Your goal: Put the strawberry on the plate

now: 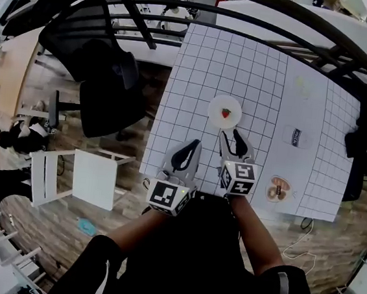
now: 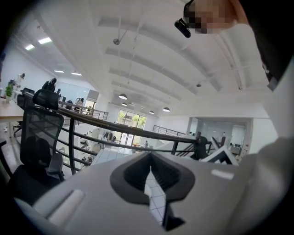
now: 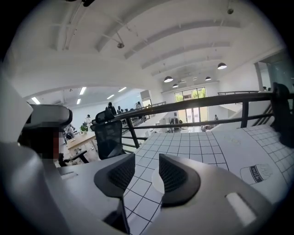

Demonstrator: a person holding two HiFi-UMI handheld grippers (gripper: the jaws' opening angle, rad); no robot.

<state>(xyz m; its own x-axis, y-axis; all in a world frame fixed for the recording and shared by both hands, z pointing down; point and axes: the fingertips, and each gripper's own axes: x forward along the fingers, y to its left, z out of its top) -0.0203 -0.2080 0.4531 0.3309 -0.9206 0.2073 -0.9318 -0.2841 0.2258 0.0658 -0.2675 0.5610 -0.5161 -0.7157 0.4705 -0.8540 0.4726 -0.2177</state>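
Observation:
A red strawberry (image 1: 226,113) lies on a small white plate (image 1: 216,105) in the middle of the white gridded table mat (image 1: 225,62). My right gripper (image 1: 230,136) hovers just on the near side of the plate, open, with nothing between its jaws. In the right gripper view the right gripper (image 3: 147,158) frames an edge of the plate (image 3: 155,180); the strawberry is hidden there. My left gripper (image 1: 195,143) is held to the left of the right one, over the mat's near edge. In the left gripper view the left gripper (image 2: 149,169) has its jaw tips together and holds nothing.
Printed pictures of a milk carton (image 1: 295,136) and a doughnut (image 1: 278,189) mark the mat's right side. A black office chair (image 1: 100,69) and a white stool (image 1: 79,178) stand left of the table. A black railing (image 1: 249,16) runs along the far side.

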